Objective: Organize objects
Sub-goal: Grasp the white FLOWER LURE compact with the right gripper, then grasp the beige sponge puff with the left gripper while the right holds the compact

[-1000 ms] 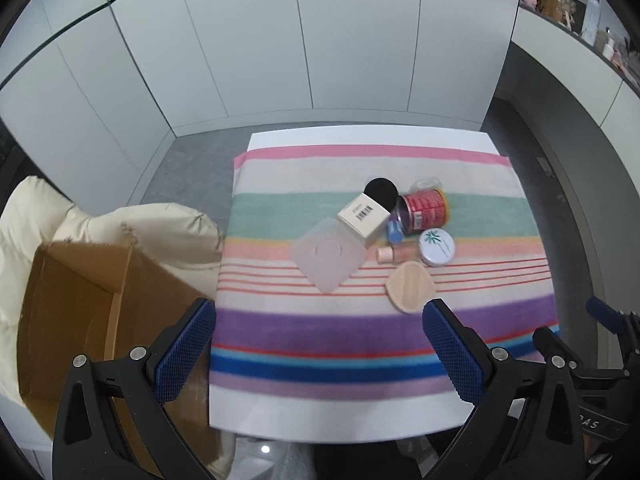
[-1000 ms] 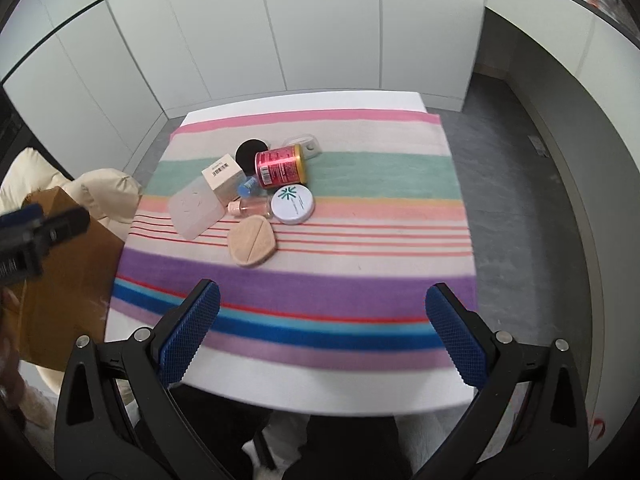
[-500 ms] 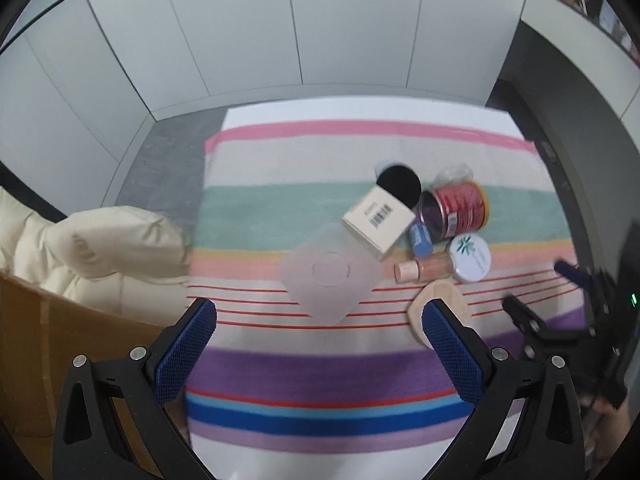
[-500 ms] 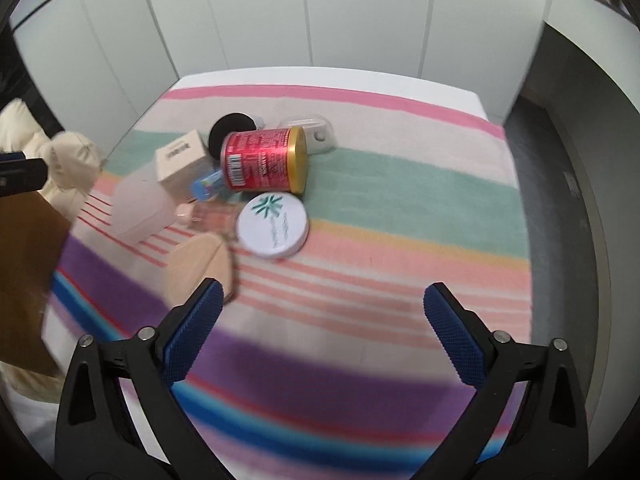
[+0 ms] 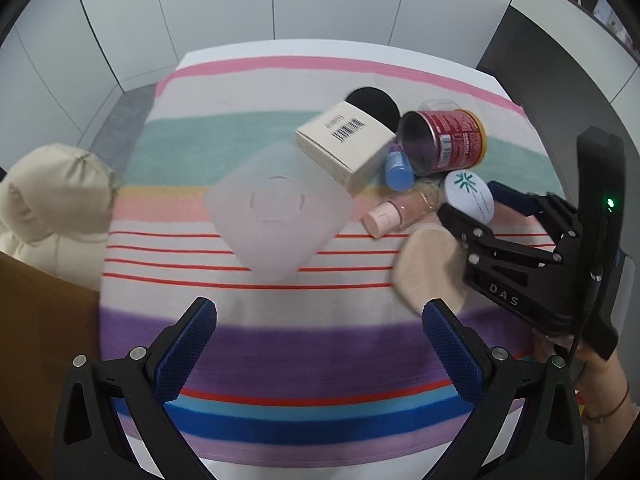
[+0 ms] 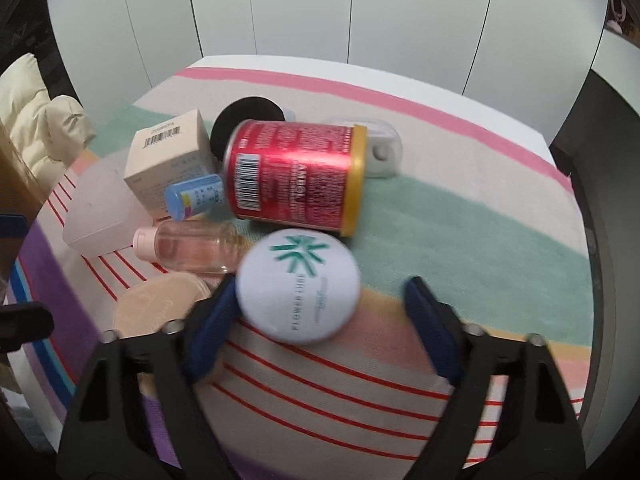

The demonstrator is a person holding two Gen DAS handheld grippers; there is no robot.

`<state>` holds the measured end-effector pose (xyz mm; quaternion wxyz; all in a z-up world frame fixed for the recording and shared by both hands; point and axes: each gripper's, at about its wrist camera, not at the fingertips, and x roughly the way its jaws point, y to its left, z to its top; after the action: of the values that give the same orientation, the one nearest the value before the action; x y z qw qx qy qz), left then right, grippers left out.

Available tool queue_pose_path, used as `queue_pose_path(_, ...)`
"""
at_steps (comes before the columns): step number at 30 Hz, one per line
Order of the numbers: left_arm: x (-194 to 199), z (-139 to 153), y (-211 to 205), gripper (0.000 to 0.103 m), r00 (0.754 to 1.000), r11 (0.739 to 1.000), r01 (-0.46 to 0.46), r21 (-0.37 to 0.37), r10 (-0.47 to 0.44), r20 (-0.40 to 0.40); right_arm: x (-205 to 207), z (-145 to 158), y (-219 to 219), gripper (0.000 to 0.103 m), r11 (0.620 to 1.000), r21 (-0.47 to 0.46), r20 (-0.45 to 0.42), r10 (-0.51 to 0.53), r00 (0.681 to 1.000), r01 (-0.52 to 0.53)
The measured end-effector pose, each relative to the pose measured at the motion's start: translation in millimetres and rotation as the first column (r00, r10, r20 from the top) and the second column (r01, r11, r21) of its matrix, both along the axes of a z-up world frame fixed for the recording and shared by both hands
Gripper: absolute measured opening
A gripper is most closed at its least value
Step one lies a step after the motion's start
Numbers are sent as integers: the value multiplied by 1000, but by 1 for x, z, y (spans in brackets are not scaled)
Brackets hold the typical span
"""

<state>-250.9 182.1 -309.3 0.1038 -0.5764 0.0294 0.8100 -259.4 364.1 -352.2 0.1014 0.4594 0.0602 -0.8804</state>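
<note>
A cluster of toiletries lies on the striped cloth (image 5: 280, 352). My right gripper (image 6: 320, 296) is low over the white round compact (image 6: 298, 286), and its jaws are closing. The compact sits between them: the left pad is against its rim, the right pad still stands apart. Behind it lie a red can (image 6: 296, 172) on its side, a blue-capped vial (image 6: 196, 200), a clear pink bottle (image 6: 188, 248), a cream box (image 6: 168, 160) and a beige puff (image 6: 156, 308). My left gripper (image 5: 319, 312) hangs open and empty just in front of a frosted square lid (image 5: 276, 212).
A black disc (image 6: 248, 116) and a clear plastic case (image 6: 380, 152) lie behind the can. A cardboard box (image 5: 40, 320) and a cream padded jacket (image 5: 48, 196) sit off the table's left edge. White cabinet doors (image 5: 320, 0) stand behind the table.
Both grippers have come down toward the cluster. The right one has swung in over the white compact and its jaws have narrowed around it. The left stayed open.
</note>
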Motion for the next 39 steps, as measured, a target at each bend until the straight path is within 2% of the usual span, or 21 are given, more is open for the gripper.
queue_pose_path(1, 1, -3, 4, 103, 1000, 1000, 4, 7, -4, 8, 2, 1, -1, 60, 1000, 7, -4, -3, 1000, 3)
queue_pose_path(6, 6, -16, 25, 103, 999, 999, 38, 6, -38, 23, 15, 3, 14, 60, 999, -3, 23, -46, 999, 46)
queue_pose_path(10, 7, -28, 49, 103, 996, 996, 80, 26, -81, 29, 30, 5, 40, 60, 989, -35, 77, -144, 987, 147)
queue_pose_path(13, 5, -35, 70, 103, 994, 994, 108, 6, -108, 22, 42, 6, 58, 60, 977, -51, 107, -201, 974, 207)
queue_pose_path(16, -5, -44, 82, 101, 998, 998, 64, 0, -64, 15, 50, 7, 71, 60, 967, -61, 125, -240, 963, 249)
queue_pose_path(18, -9, -45, 86, 97, 999, 999, 39, -27, -40, -20, 53, 8, 77, 60, 962, -71, 130, -253, 959, 264)
queue_pose_path(19, -10, -45, 91, 89, 998, 998, 43, -55, -45, -40, 54, 8, 79, 60, 960, -70, 134, -261, 956, 272)
queue_pose_path(21, -12, -41, 94, 63, 996, 997, 57, -54, -61, -63, 56, 9, 83, 60, 958, -63, 138, -269, 953, 280)
queue_pose_path(24, -13, -38, 97, 58, 997, 997, 61, -37, -63, -50, 58, 11, 86, 60, 956, -72, 146, -271, 951, 283)
queue_pose_path(31, -16, -32, 101, 56, 998, 997, 35, -67, -38, -41, 53, 20, 90, 60, 953, -46, 176, -287, 942, 299)
queue_pose_path(35, -11, -12, 94, 56, 998, 997, 25, -73, -30, -58, 46, 31, 83, 60, 952, -39, 173, -294, 940, 305)
queue_pose_path(39, -10, 18, 91, 56, 996, 998, 10, -66, -16, -86, 48, 58, 83, 60, 954, -46, 158, -286, 945, 296)
